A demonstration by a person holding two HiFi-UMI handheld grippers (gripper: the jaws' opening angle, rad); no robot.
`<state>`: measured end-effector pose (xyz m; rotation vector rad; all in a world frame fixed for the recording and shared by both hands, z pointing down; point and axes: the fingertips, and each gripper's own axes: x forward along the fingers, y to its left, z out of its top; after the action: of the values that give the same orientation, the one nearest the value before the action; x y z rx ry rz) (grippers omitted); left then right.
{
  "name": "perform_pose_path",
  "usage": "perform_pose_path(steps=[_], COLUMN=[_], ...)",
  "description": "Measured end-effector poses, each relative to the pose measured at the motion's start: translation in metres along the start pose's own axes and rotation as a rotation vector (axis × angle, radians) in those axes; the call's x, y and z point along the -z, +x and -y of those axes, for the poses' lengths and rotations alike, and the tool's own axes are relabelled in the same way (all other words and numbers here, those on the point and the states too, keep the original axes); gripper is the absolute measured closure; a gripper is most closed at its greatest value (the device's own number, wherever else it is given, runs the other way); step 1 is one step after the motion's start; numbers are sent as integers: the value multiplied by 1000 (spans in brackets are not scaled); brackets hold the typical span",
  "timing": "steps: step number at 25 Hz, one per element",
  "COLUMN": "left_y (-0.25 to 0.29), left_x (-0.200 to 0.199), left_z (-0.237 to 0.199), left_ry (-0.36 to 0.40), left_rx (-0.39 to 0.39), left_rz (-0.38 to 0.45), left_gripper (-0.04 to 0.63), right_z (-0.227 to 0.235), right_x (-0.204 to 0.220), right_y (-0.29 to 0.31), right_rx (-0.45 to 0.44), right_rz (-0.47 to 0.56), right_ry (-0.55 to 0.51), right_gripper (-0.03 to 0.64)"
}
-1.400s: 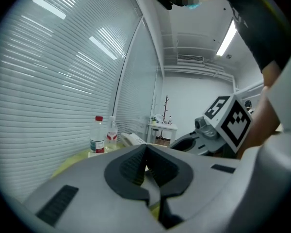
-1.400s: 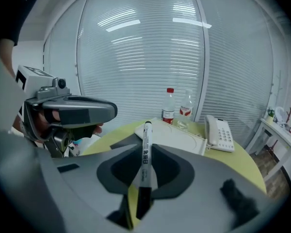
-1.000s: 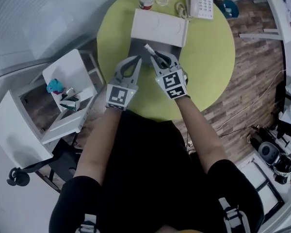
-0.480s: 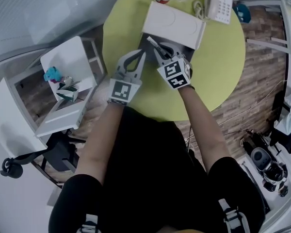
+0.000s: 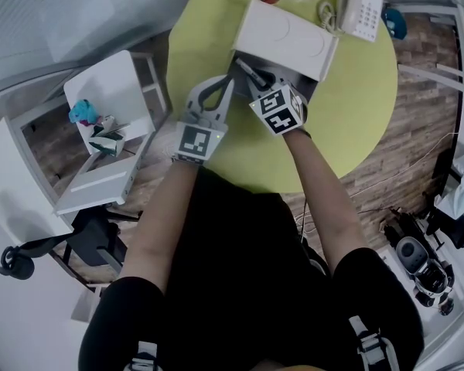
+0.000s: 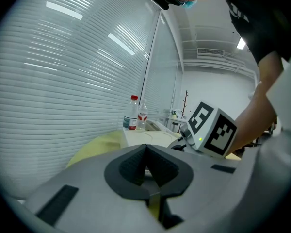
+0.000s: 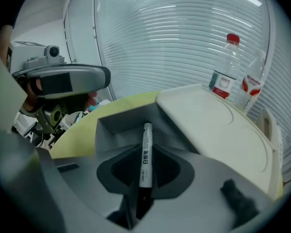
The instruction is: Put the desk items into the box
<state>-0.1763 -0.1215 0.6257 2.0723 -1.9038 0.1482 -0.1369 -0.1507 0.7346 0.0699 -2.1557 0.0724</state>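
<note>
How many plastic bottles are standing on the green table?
2. The red-capped bottle and a second bottle stand side by side behind the white box; others may be hidden.

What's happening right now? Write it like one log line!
right gripper: shut on whiteboard marker | marker tip: over open grey box | left gripper: shut, empty
</note>
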Motion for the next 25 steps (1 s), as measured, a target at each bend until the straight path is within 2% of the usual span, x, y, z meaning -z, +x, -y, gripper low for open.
perform_pose_path(steps=[10, 25], left_y=[-10, -32], left_x=[11, -14], left_z=[6, 13], left_ry=[-27, 9], left_rx=[-7, 25], left_rz=[-46, -26], left_gripper=[586, 586], right_z=[-9, -13], right_x=[11, -3], right_y=[13, -10], right_rx=[-65, -9], right_rz=[-62, -21], right_ry=[47, 78], right_gripper=[546, 540])
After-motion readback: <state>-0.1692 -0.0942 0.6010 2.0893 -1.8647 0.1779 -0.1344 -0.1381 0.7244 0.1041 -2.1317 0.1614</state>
